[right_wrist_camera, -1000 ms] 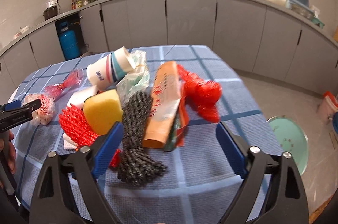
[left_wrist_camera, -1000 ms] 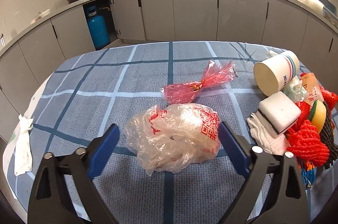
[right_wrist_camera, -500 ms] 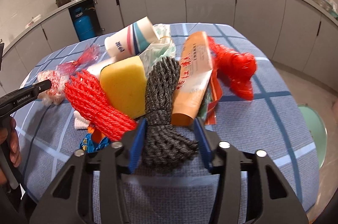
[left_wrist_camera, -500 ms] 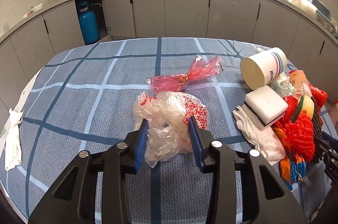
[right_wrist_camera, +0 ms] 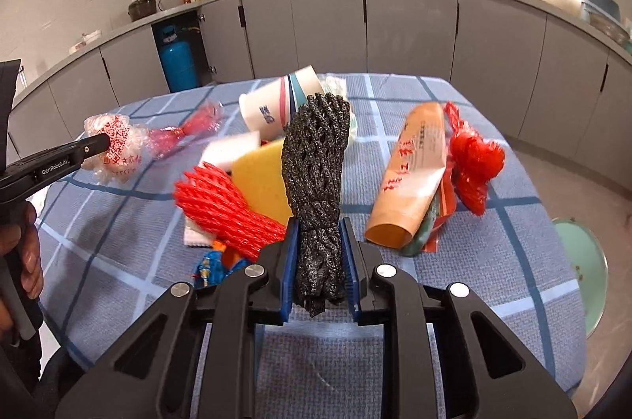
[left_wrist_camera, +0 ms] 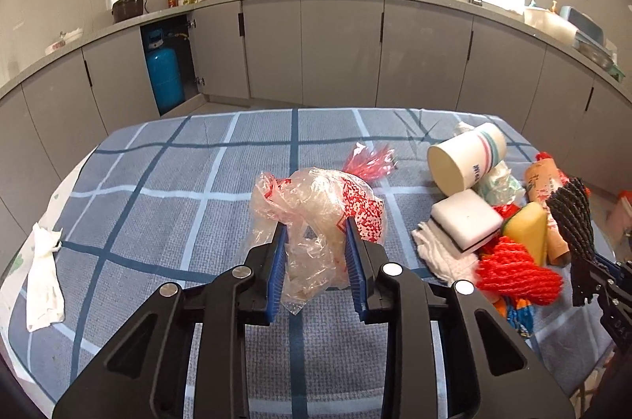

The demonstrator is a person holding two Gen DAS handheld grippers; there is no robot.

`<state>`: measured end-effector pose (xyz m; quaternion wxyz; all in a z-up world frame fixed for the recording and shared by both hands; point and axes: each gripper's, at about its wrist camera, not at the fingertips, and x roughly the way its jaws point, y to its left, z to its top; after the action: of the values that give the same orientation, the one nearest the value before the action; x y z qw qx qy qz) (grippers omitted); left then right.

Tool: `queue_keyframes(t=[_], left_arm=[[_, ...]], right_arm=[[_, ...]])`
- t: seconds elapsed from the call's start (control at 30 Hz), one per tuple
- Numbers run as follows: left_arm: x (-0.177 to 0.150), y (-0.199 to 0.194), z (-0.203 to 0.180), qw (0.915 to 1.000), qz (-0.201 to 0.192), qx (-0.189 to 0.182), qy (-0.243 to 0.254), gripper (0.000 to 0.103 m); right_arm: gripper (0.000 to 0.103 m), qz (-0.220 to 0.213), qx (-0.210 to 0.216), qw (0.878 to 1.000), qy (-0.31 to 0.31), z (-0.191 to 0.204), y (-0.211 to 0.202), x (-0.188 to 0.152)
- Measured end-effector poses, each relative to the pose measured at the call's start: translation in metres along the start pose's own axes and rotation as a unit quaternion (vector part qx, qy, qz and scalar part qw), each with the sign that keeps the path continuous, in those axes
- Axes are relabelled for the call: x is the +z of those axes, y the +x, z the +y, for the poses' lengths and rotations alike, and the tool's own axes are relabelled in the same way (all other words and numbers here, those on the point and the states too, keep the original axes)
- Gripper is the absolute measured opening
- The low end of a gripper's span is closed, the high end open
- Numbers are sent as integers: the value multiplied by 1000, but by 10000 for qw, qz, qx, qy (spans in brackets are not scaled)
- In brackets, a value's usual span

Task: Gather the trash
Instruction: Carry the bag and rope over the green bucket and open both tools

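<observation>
Left wrist: fingers closing, pinching plastic bag; paper cup tipped, empty. Right fingers closing on black net.

The clear bag hides most of the red wrapper behind it.

Right gripper jaws closing on black mesh bundle, blue pads pressing it at 6 o'clock. Red foam net at 9 o'clock; orange packet at 3; left gripper pinches crumpled plastic bag, 10 o'clock.
</observation>
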<state>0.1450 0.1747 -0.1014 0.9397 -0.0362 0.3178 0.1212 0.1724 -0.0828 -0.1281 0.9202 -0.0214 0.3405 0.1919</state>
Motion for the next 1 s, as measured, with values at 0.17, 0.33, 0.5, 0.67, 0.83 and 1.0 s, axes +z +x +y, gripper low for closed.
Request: queue_keyframes(t=[0.17, 0.33, 0.5, 0.67, 0.83, 1.0], left_arm=[[8, -14, -14, 9997, -172, -136, 132, 29], [16, -23, -33, 9985, -299, -349, 308, 29], [25, -31, -65, 9953, -430, -660, 565, 29], [33, -37, -106, 9891, -539, -1026, 907, 29], [35, -44, -146, 9809, -635, -1354, 1243, 29], [35, -47, -187, 9720, -678, -1641, 1540, 29]], right_arm=[[22, -169, -45, 9998, 37, -6, -11, 6], [22, -317, -134, 9993, 168, -21, -22, 7], [22, -428, -269, 9983, 300, -38, -27, 9], [22, -508, -448, 9964, 506, -65, -37, 7], [22, -581, -622, 9939, 708, -93, -46, 4], [22, -627, -813, 9907, 888, -120, -54, -2]])
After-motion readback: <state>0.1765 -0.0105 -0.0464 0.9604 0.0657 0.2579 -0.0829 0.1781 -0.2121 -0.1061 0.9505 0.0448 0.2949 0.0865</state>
